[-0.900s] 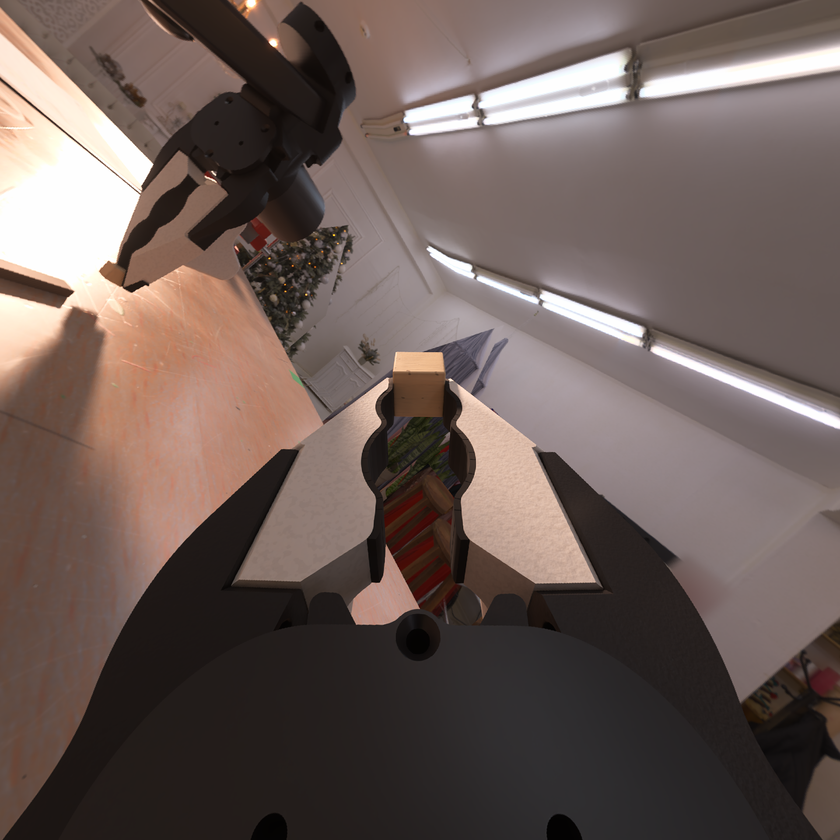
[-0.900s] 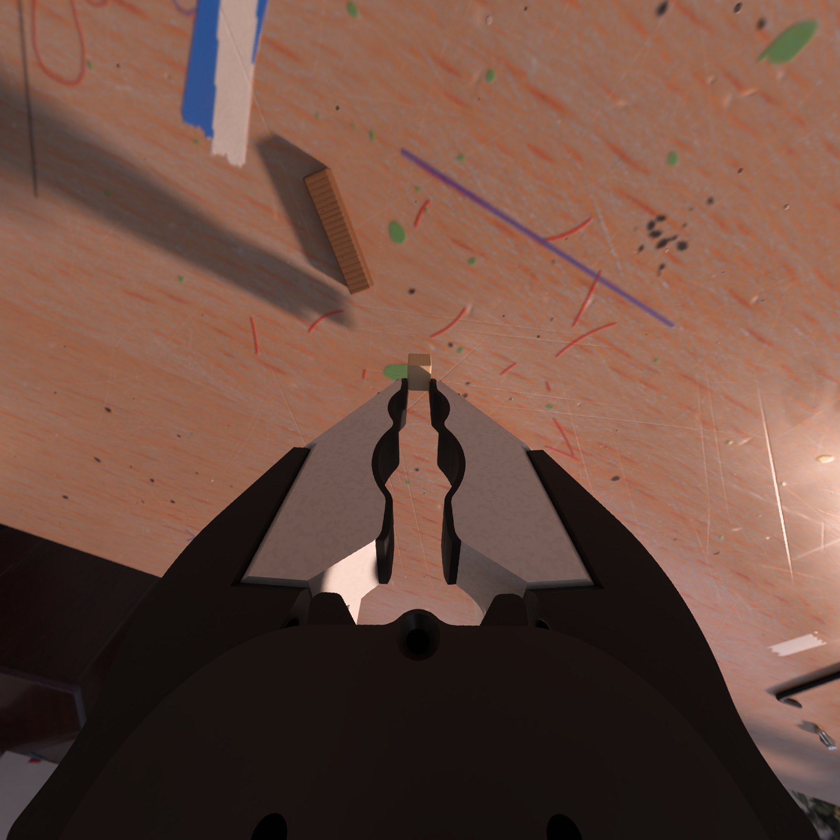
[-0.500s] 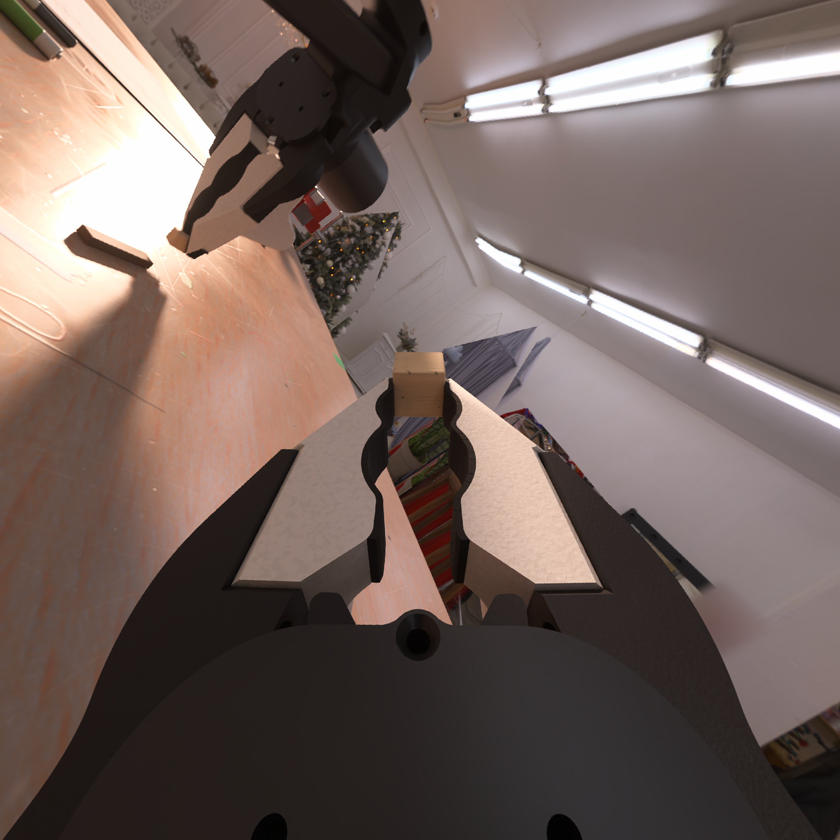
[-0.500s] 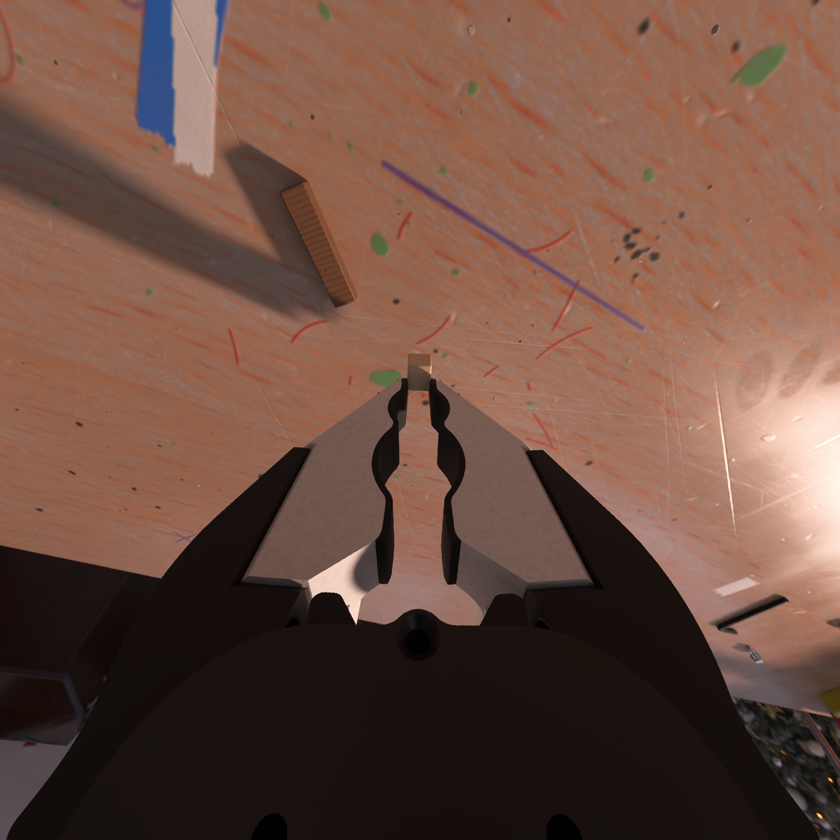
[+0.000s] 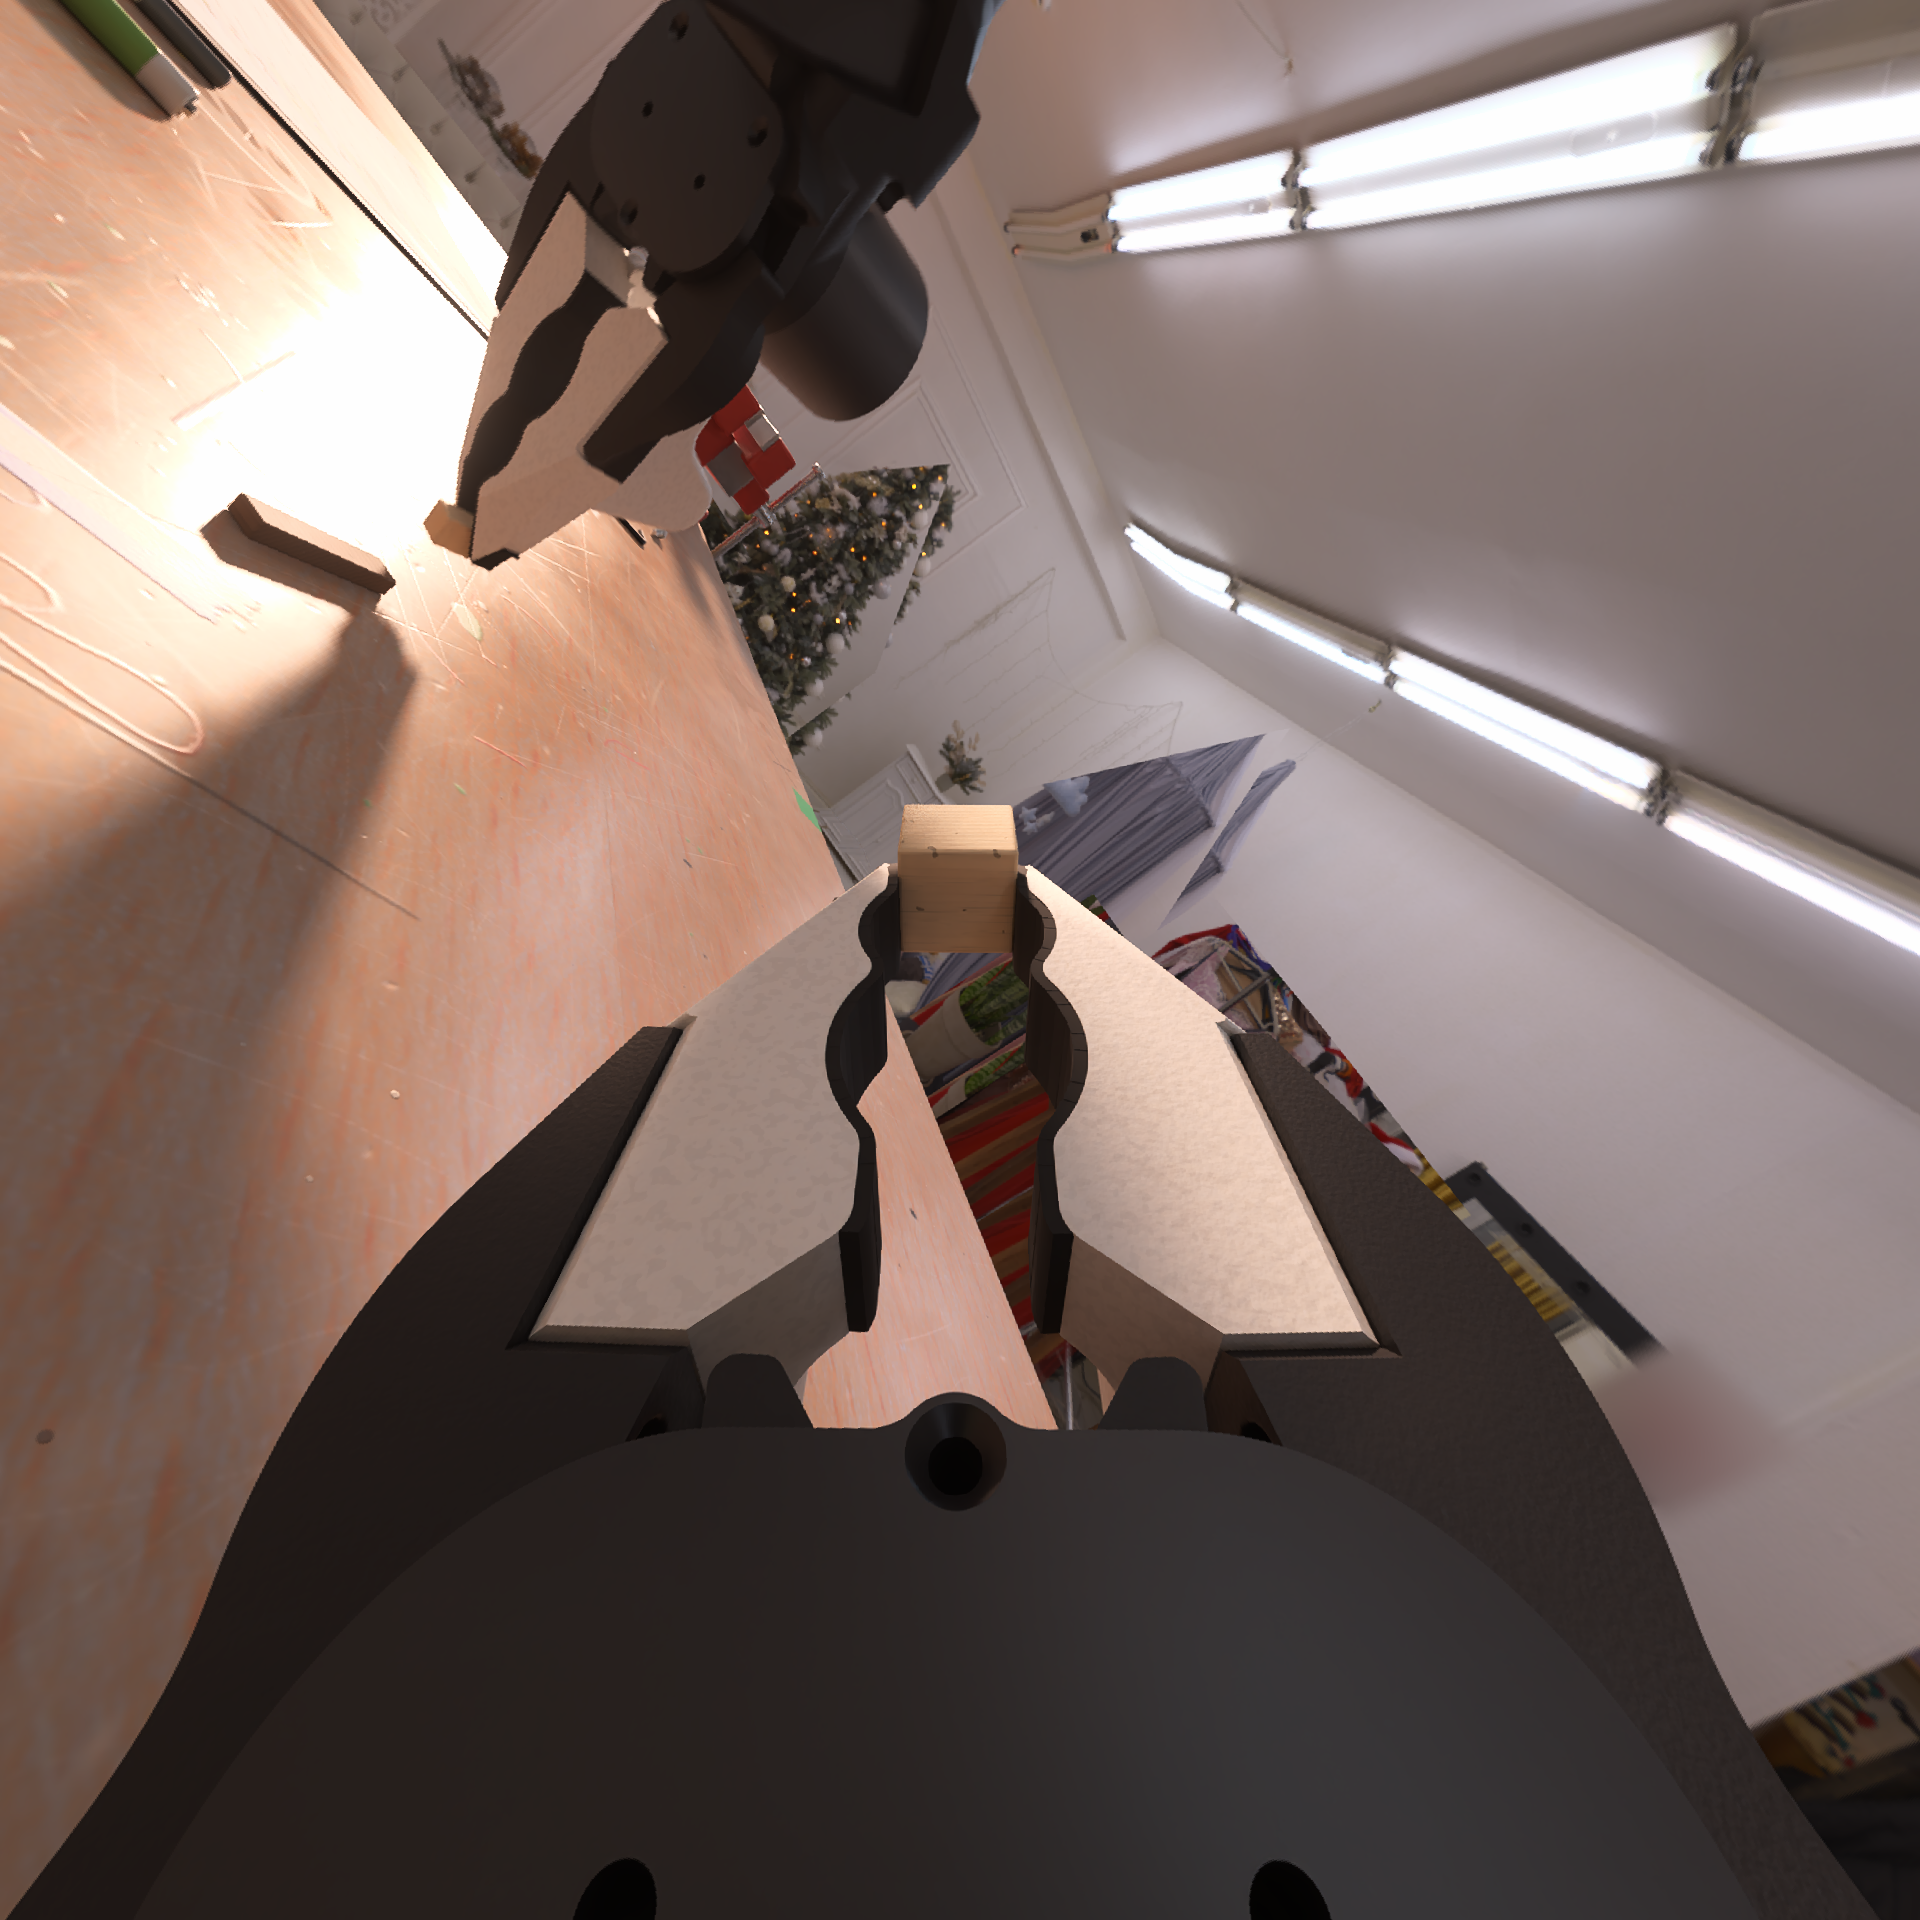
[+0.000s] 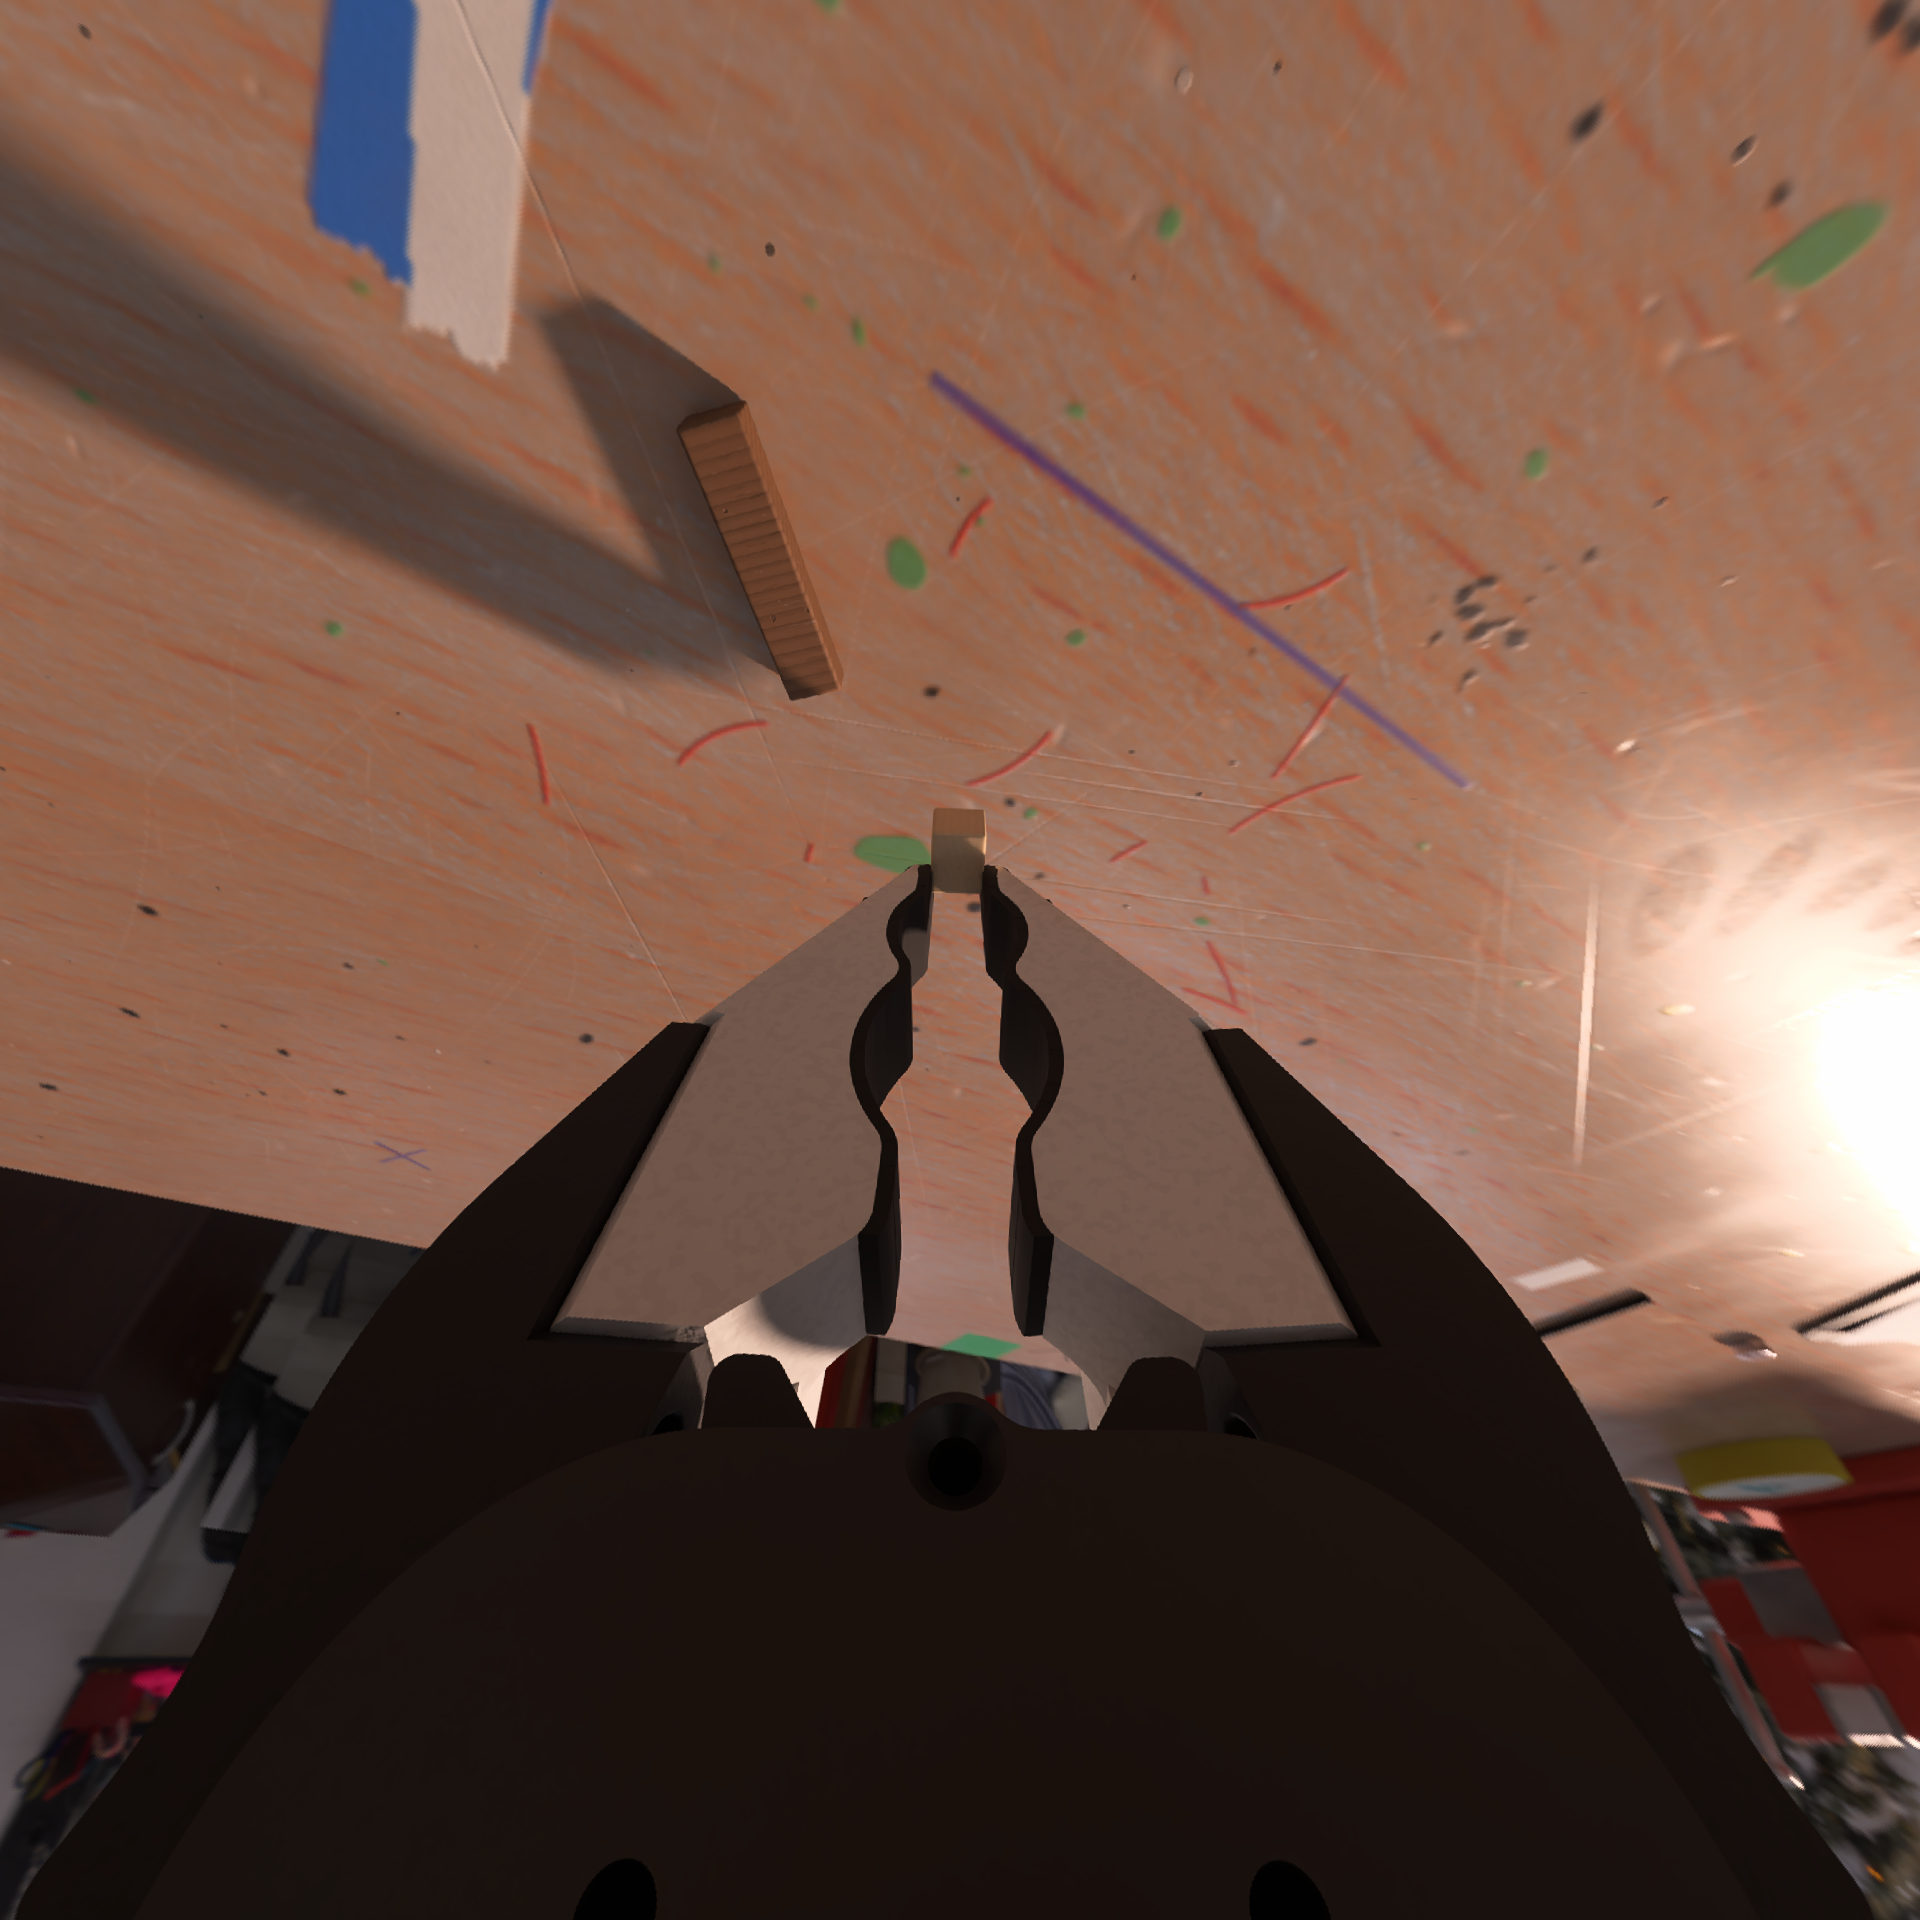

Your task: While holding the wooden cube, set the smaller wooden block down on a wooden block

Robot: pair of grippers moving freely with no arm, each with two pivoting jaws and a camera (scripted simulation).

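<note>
My left gripper [image 5: 956, 883] is shut on the wooden cube [image 5: 956, 878], held in the air beside the table edge. My right gripper [image 6: 958, 878] is shut on the smaller wooden block [image 6: 957, 850], a tiny pale cube at its fingertips, above the table. A flat long wooden block [image 6: 758, 545] lies on the table up and left of my right fingertips, apart from them. In the left wrist view the right gripper [image 5: 462, 535] hovers with the small block [image 5: 449, 525] just right of the flat block [image 5: 296, 540].
The scratched orange tabletop [image 6: 1351, 312] has blue-and-white tape [image 6: 426, 177] beyond the flat block. Markers [image 5: 156, 57] lie at the far table edge. The table's near edge [image 6: 260, 1195] is below my right gripper. A Christmas tree [image 5: 831, 582] stands in the room.
My right gripper has pulled back and up from the table; the flat block sits closer to centre in its view. The left view has swung, showing more table and the flat block.
</note>
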